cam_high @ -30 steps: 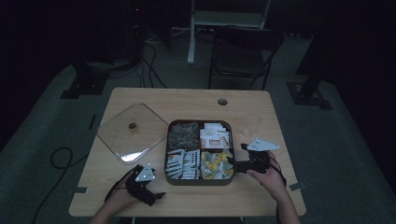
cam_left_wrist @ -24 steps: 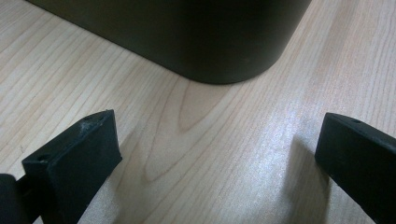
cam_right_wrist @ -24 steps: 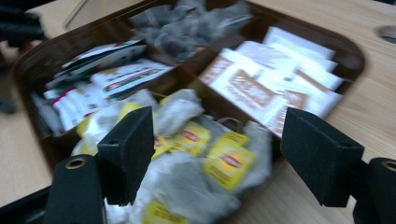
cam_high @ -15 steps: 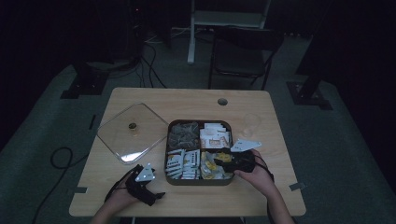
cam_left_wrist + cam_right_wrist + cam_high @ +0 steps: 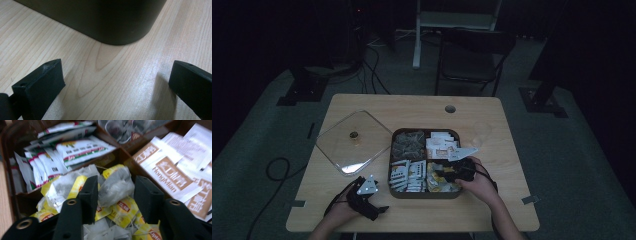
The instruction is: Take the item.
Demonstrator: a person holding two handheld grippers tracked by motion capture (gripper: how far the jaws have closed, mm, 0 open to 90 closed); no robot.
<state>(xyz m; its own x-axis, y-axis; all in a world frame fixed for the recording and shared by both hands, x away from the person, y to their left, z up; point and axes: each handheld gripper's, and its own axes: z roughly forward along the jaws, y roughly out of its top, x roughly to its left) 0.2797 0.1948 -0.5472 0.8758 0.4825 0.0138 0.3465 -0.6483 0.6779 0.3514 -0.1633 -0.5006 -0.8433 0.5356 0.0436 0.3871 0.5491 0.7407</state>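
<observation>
A dark brown tray (image 5: pixel 424 196) with four compartments sits mid-table, filled with tea packets. My right gripper (image 5: pixel 444 175) is down in the near-right compartment among yellow-tagged tea bags (image 5: pixel 122 210). In the right gripper view its jaws (image 5: pixel 116 192) press on both sides of one grey tea bag (image 5: pixel 115 186). My left gripper (image 5: pixel 377 207) rests on the table near the front edge, open and holding nothing. It points at the tray's near-left corner (image 5: pixel 100 17), with bare wood between its jaws (image 5: pixel 116 85).
A clear square lid (image 5: pixel 353 141) with a small knob lies left of the tray. A clear glass (image 5: pixel 481 134) stands behind the tray's right side. White packets (image 5: pixel 75 150) and brown-printed sachets (image 5: pixel 170 172) fill other compartments. A chair (image 5: pixel 472 55) stands beyond the table.
My right gripper has moved left from the table beside the tray into the near-right compartment and closed around a tea bag. The left gripper has stayed put.
</observation>
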